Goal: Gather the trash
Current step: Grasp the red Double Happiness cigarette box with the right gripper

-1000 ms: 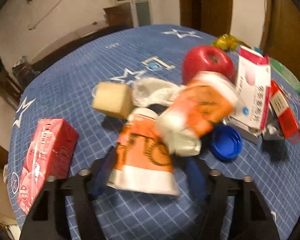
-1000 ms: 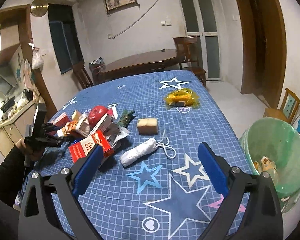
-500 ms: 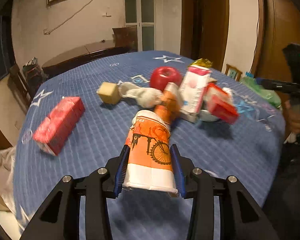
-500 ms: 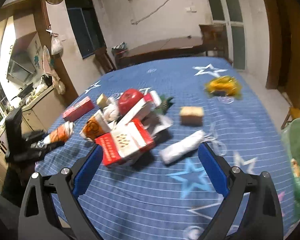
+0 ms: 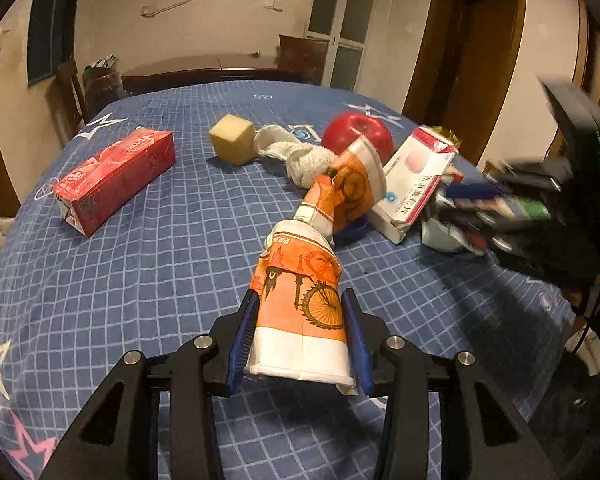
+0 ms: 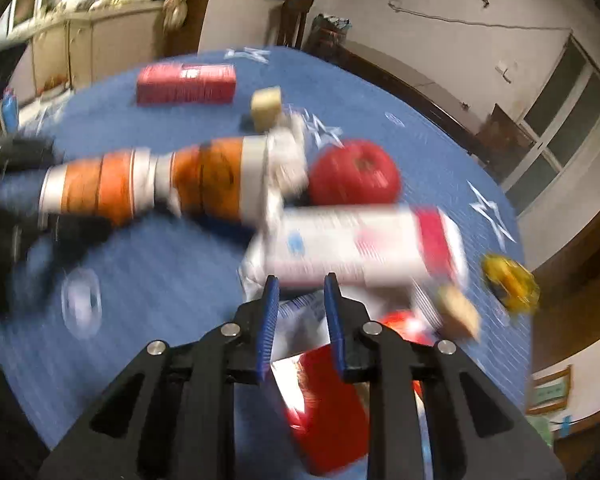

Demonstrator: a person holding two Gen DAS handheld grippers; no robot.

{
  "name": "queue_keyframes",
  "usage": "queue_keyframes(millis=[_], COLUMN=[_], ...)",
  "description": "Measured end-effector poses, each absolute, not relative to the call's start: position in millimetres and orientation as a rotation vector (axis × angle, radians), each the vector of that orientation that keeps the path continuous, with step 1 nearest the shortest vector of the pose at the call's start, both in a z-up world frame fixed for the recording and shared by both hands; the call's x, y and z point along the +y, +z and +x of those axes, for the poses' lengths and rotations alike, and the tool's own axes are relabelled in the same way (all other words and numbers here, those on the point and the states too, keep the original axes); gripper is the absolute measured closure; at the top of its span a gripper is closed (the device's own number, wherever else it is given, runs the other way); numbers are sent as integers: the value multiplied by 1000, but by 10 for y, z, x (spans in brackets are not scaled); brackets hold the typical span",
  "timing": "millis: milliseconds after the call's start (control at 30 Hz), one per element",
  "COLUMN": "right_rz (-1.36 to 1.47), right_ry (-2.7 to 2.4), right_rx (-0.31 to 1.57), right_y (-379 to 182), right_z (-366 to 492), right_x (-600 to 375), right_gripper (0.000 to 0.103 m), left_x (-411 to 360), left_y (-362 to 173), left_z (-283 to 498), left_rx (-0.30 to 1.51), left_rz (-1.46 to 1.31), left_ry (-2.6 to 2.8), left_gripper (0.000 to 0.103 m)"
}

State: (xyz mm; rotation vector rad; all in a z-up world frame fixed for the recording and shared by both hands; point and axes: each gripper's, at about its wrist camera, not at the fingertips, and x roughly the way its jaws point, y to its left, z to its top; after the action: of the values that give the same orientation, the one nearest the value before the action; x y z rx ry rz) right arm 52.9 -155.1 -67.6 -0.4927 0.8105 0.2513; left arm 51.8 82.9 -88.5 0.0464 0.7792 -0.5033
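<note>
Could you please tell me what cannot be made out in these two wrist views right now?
- Right wrist view: motion blur hides whether the right gripper, its jaws just closing, presses the crumpled packaging between them.
- Left wrist view: the right gripper is a dark smear covering the litter at the right edge.
- Left wrist view: the left gripper covers the sides of the orange paper cup.

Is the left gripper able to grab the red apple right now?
Probably not: the left gripper is already shut on an orange paper cup, and a second cup lies before the red apple.
</note>
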Motion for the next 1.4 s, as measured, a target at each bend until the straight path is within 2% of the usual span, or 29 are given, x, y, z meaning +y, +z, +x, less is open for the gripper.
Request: queue_keyframes(millis=[100, 133, 200, 233, 267, 333, 367, 467, 533, 633, 800, 933, 967, 1033, 1200, 1400], right_rz=[-460, -411, -274, -208, -170, -149, -156, -171, -140, -85, 36, 41, 33, 36, 75, 46], right_ry=[210, 181, 178, 171, 158, 178, 186, 207, 201, 194, 195, 214, 213, 212, 194, 129], right_rx=[793, 789, 768, 759, 758, 774, 788, 820, 867, 882, 923, 909, 908, 898, 874, 738], right_y=[-522, -463, -351, -322, -330, -414, -466, -629, -717, -810, -976, -1013, -1025, -1030, -992, -615], right_z=[99, 1, -194, -300, -386, -502, -522, -521, -454, -392, -271, -287, -299, -322, -447, -668], right_x=[-2053, -2225, -2529, -2650, -2698, -2720, -2705, -2686, -2798, -2948, -3155, -3119, -3096, -3095, -3141, -3121], right_gripper=[80, 76, 60, 45, 39, 35, 29, 23, 22, 17, 17, 31, 44, 44, 45, 46], left_x=[811, 794, 758, 737, 724, 702, 693, 680, 673, 653, 651, 593, 585, 573, 635, 660], left_y=[-902, -899, -915, -930, -935, -934, -936, -945, -956, -964, -973, -985, -990, -988, -922, -508], left_z=[513, 515, 539, 551, 557, 544, 543, 552, 551, 545, 568, 535, 530, 501, 342, 142], left_rx=[779, 778, 790, 800, 805, 801, 800, 805, 812, 813, 822, 814, 811, 794, 785, 699], left_rz=[52, 60, 79, 92, 101, 114, 121, 128, 135, 150, 151, 199, 210, 230, 211, 144], left_ry=[-513, -512, -512, -508, -507, -519, -523, -522, -524, -528, -532, -504, -494, -475, -470, -425], left_gripper=[57, 57, 53, 51, 50, 43, 42, 39, 33, 32, 33, 37, 40, 57, 62, 62])
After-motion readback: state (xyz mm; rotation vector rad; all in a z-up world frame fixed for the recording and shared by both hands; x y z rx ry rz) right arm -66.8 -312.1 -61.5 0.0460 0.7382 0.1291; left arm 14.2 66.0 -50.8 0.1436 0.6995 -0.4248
